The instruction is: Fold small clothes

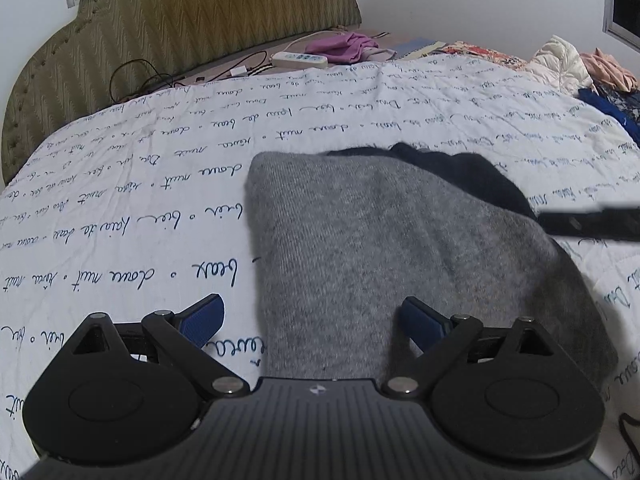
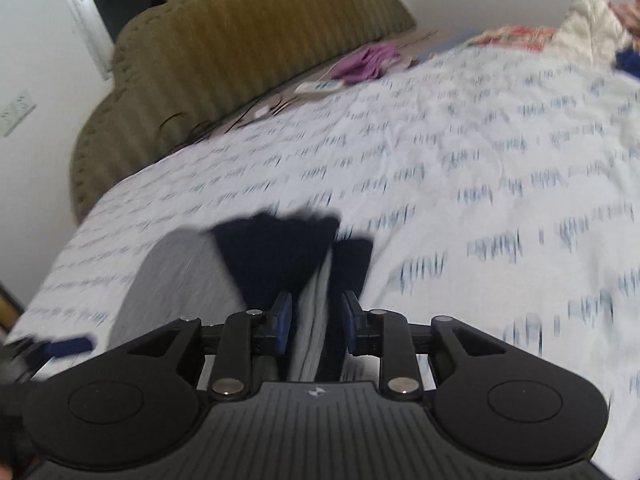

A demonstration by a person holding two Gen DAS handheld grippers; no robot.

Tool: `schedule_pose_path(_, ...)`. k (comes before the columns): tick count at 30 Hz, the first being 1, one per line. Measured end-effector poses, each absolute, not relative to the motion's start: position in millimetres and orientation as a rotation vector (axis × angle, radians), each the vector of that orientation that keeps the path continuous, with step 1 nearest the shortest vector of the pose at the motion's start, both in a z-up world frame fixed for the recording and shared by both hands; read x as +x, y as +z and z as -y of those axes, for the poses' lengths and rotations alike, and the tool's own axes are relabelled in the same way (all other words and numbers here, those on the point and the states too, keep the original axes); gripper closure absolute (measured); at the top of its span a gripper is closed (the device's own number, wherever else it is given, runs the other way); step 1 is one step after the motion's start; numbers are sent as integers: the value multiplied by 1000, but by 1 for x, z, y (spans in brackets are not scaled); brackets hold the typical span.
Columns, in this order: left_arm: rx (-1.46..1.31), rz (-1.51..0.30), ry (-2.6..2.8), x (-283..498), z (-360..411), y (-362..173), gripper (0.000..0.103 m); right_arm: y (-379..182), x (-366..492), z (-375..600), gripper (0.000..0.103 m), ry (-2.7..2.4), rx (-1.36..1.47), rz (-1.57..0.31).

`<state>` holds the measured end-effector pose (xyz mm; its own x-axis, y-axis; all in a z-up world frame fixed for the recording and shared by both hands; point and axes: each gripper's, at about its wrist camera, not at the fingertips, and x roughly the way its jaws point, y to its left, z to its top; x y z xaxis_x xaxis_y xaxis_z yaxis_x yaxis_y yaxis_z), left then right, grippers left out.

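A small grey knit garment [image 1: 380, 248] with a dark navy part [image 1: 472, 176] at its far end lies on the white bedspread [image 1: 140, 200]. My left gripper [image 1: 312, 316] is open, its jaws on either side of the garment's near edge, just above it. My right gripper [image 2: 316, 320] is shut on a fold of the garment [image 2: 316, 312], where grey and navy layers [image 2: 280, 248] meet, and holds it lifted. The right wrist view is motion-blurred. Part of the right gripper shows in the left wrist view [image 1: 592, 224] at the right edge.
A green padded headboard [image 1: 180, 20] stands at the back. Near it lie a white power strip [image 1: 300, 60], black cables [image 1: 136, 76] and a purple cloth [image 1: 344, 46]. A pile of other clothes [image 1: 580, 68] sits at the far right of the bed.
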<state>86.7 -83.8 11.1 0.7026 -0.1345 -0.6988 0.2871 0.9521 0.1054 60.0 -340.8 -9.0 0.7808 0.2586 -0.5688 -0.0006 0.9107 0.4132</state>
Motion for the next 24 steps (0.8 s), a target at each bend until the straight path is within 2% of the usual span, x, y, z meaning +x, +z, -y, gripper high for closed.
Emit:
schedule_pose_path(5, 236, -754, -215, 81, 78, 3, 1, -22, 21, 347, 77, 222, 501, -707)
schedule_pose_path(9, 221, -771, -211, 76, 72, 1, 2, -40, 12, 341, 77, 195, 456, -773)
schedule_pose_path(17, 194, -783, -198, 69, 63, 1, 2, -27, -10, 347, 74, 203, 564, -701)
schedule_pose_path(19, 196, -782, -195, 68, 63, 1, 2, -24, -18, 351, 72, 219, 604, -666)
schedule_pose_path(21, 194, -786, -192, 68, 63, 1, 2, -25, -20, 351, 61, 224, 594, -668)
schedule_pose_path(24, 192, -787, -188, 66, 62, 1, 2, -35, -15, 344, 60, 234, 577, -727)
